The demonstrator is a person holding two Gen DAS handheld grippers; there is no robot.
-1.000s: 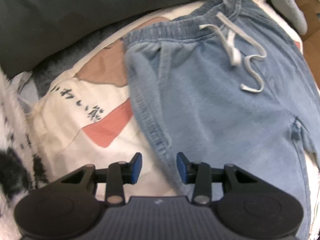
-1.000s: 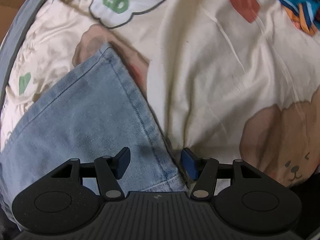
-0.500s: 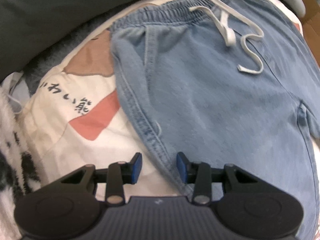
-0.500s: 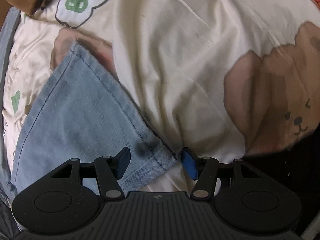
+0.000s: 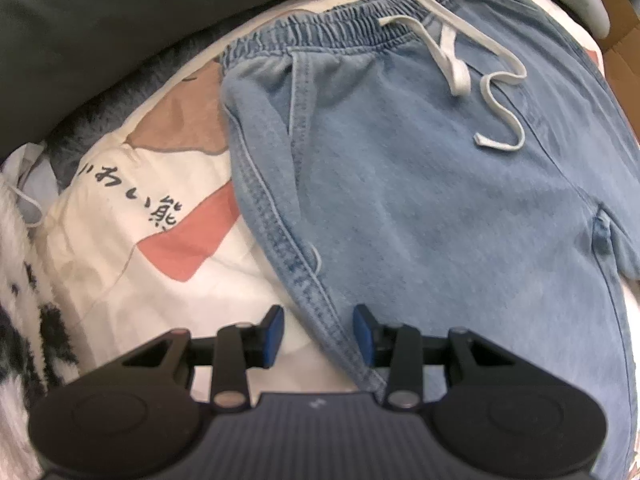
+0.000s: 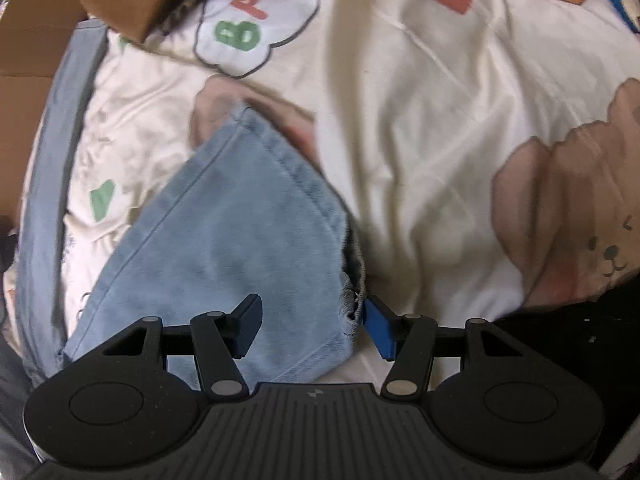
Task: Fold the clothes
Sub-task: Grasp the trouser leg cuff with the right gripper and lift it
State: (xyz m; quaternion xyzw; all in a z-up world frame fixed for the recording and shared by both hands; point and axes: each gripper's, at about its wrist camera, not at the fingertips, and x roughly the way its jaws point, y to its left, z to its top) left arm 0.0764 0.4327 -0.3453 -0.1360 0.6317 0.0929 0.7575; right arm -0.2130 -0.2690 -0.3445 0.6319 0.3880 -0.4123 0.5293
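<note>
A bedroom in a home, to judge by the bedding. Spread across both views: a cream duvet cover (image 6: 420, 128) printed with cartoon bears, a speech bubble lettered "BABY" and, in the left wrist view, Japanese script beside a coral patch. Along the top of the left wrist view, a dark grey pillow (image 5: 120, 28); at lower left, white fur with black spots (image 5: 24, 280). In the upper left of the right wrist view, brown cardboard (image 6: 32, 36).

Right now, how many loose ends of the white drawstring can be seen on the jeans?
2. One end hangs just below the knot under the waistband; the other end lies lower on the jeans, after a curve. More cord may be hidden inside the waistband.
</note>
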